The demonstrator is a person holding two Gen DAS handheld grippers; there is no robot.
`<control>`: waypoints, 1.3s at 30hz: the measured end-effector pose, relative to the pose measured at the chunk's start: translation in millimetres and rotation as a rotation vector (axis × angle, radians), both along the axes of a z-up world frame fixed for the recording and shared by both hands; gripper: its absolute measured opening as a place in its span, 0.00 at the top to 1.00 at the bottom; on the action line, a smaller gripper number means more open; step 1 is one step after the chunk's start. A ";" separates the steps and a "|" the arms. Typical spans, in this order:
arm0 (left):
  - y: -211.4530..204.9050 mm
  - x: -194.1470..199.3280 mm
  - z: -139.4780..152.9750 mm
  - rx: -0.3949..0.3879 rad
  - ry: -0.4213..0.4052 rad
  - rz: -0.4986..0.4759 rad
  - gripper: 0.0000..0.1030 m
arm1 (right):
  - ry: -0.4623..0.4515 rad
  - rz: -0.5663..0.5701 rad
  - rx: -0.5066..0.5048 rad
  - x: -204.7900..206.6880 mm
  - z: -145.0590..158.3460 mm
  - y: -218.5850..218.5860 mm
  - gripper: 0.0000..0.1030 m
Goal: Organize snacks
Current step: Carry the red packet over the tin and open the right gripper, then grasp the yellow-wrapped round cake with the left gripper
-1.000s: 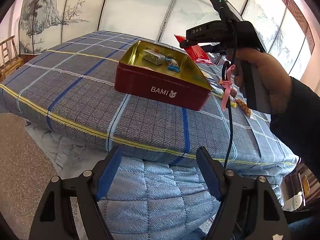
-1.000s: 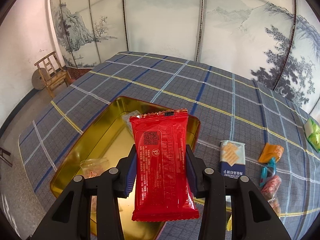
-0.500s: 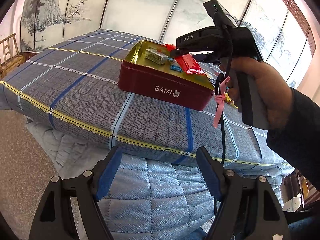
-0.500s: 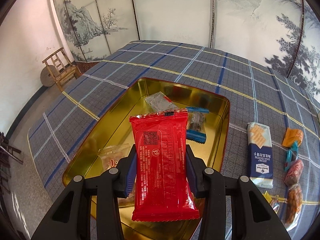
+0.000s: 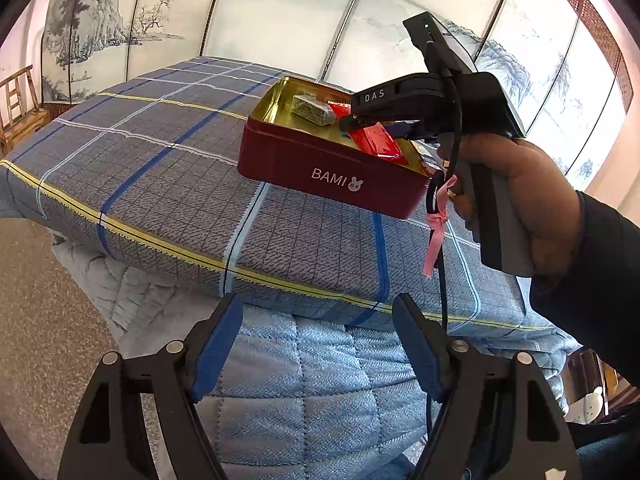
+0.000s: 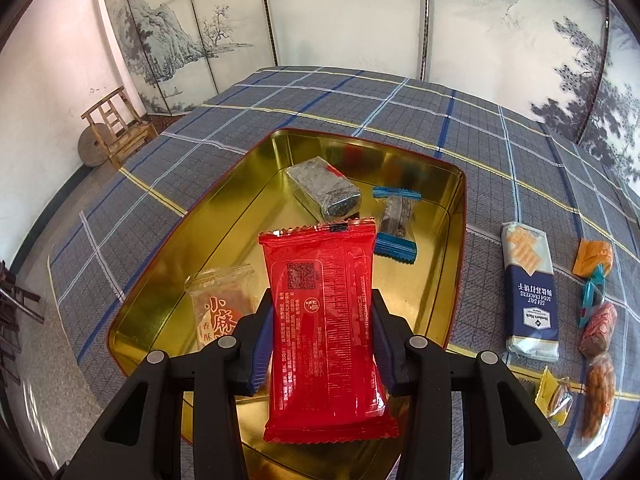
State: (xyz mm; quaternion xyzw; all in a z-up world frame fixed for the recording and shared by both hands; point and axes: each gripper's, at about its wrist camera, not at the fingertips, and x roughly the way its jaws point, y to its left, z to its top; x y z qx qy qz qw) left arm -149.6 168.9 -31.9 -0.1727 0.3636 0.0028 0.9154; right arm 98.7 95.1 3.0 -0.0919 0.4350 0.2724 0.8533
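My right gripper (image 6: 323, 320) is shut on a red snack packet (image 6: 326, 328), which hangs over the gold inside of the red tin (image 6: 456, 240). Inside the tin lie a grey wrapped bar (image 6: 324, 192), a blue-ended candy (image 6: 396, 220) and a clear packet with orange print (image 6: 222, 304). In the left wrist view the tin (image 5: 328, 172) marked BAMI stands on the checked bed cover, with the red packet (image 5: 376, 142) dipping into it under the right gripper (image 5: 376, 128). My left gripper (image 5: 318, 340) stands open and empty, below the bed's near edge.
A blue and white cracker pack (image 6: 530, 292) lies right of the tin on the cover. Several small wrapped sweets (image 6: 596, 320) are strung along the right edge. A wooden chair (image 6: 116, 128) stands by the wall at left. A quilt (image 5: 312, 380) hangs below the bed edge.
The right gripper has come down and forward over the tin with the red packet, so the tin's contents look closer. The left gripper has stayed where it was.
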 end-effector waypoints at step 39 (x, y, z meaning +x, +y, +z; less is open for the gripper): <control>-200.7 216.1 32.1 0.120 0.035 -0.292 0.30 | -0.088 -0.637 0.483 33.7 -27.9 -486.0 0.16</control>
